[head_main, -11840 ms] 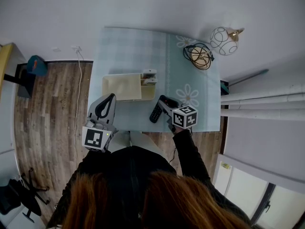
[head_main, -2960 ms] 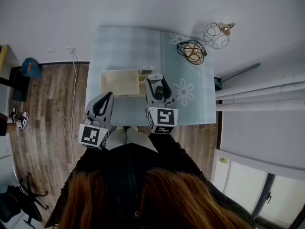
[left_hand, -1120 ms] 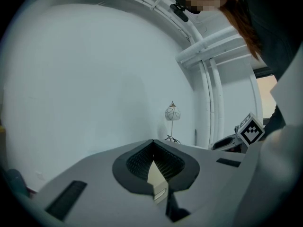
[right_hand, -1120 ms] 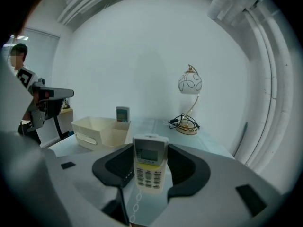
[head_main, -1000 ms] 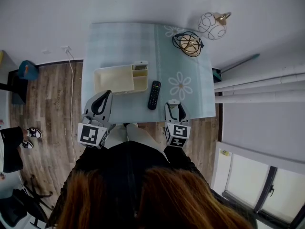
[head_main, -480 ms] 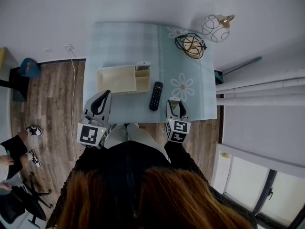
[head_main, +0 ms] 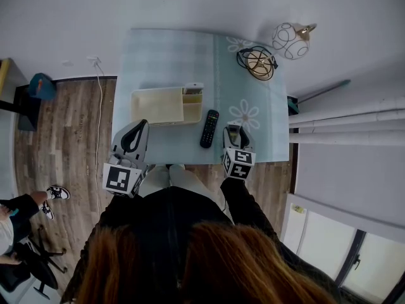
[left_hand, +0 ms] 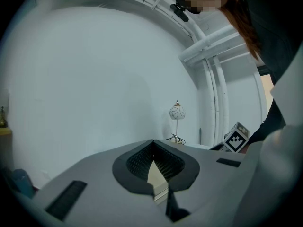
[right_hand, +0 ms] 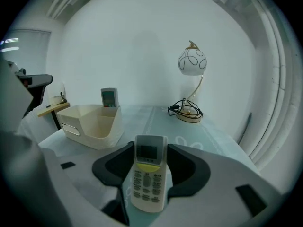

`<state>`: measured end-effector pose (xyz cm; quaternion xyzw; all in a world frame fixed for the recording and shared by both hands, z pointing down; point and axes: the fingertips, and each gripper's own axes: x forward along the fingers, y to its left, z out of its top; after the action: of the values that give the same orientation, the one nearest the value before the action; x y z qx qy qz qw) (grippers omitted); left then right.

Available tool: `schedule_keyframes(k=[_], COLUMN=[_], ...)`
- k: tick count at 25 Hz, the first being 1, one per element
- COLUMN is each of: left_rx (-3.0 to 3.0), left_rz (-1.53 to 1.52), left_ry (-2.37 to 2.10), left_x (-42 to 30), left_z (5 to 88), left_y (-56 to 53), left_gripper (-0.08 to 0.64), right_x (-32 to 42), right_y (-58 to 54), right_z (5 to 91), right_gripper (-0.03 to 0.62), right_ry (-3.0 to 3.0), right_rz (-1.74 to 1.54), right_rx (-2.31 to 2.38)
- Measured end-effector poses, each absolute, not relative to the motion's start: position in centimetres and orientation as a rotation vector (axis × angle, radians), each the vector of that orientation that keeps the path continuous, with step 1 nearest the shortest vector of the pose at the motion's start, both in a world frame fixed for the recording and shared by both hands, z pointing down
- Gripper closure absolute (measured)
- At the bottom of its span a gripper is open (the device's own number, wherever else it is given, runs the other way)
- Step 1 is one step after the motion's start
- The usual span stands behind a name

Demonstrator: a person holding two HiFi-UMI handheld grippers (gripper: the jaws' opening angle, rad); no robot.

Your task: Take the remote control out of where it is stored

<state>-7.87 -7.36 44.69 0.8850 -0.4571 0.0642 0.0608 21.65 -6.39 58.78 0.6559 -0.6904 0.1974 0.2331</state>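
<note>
Remote control point(right_hand: 149, 178), one of three, in right gripper's point(right_hand: 150, 146) jaws; left gripper's point(left_hand: 152, 143) jaws together

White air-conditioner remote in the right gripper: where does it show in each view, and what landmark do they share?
Head view: white air-conditioner remote between the right gripper's jaws, at the table's near edge.
Right gripper view: bottom centre, gripped by both jaws.
Left gripper view: not in it.
Shared landmark: the globe lamp, in all three views.
</note>
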Motion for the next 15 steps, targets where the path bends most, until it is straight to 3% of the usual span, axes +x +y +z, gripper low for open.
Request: schedule_keyframes(k=[15], left_rx=[2.676], left_rz=[0.198], left_ry=[-1.420], left_x=[-8.2], left_z=[44.4], left_y=[-7.2], left_gripper=[0.554], right_x=[21.9], right_y=[-8.7], right_z=[61.9], right_gripper=[0.360], right_ry=[-1.883], right_rz=[0.590], right_rx=[1.708])
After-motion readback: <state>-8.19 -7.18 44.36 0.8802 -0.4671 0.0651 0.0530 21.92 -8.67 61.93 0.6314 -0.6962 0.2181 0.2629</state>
